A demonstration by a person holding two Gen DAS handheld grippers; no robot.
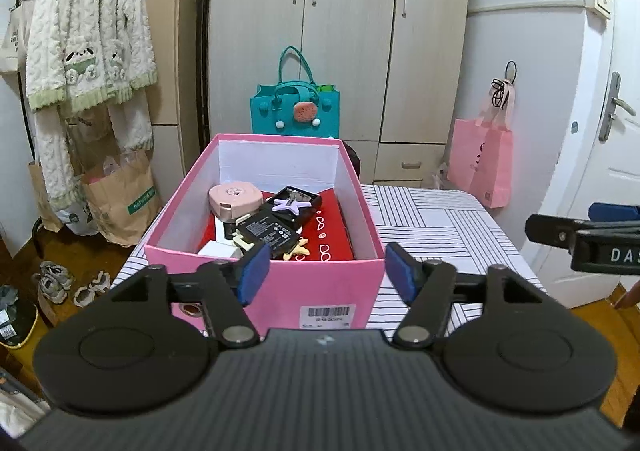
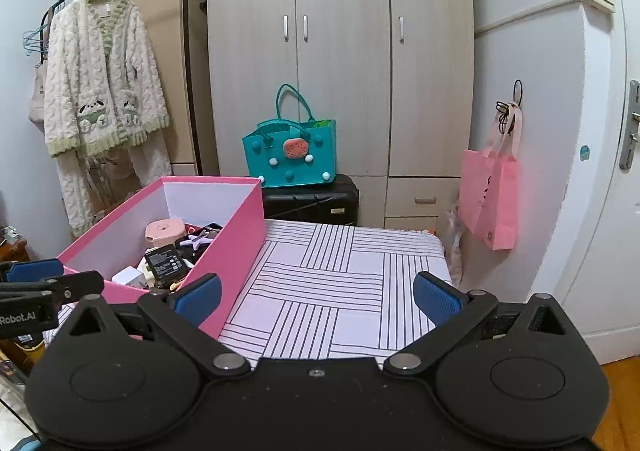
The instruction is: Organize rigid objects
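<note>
Pink box point(image 1: 328, 283): filled, near table point(image 1: 440, 219) edge. Left gripper point(image 1: 326, 271) released, straddling its front wall; right gripper point(image 2: 316, 297) released, beside. Risk: nudging box off.

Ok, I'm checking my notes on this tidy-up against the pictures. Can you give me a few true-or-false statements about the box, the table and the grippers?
1. The pink box holds several items, including a round pink case. True.
2. The left gripper is clamped on a black device. False: its jaws are open and nothing is between them.
3. The right gripper is open and empty. True.
4. The striped tablecloth beside the box is covered with loose items. False: no items show on it.
5. A teal bag stands on a black suitcase. True.
</note>
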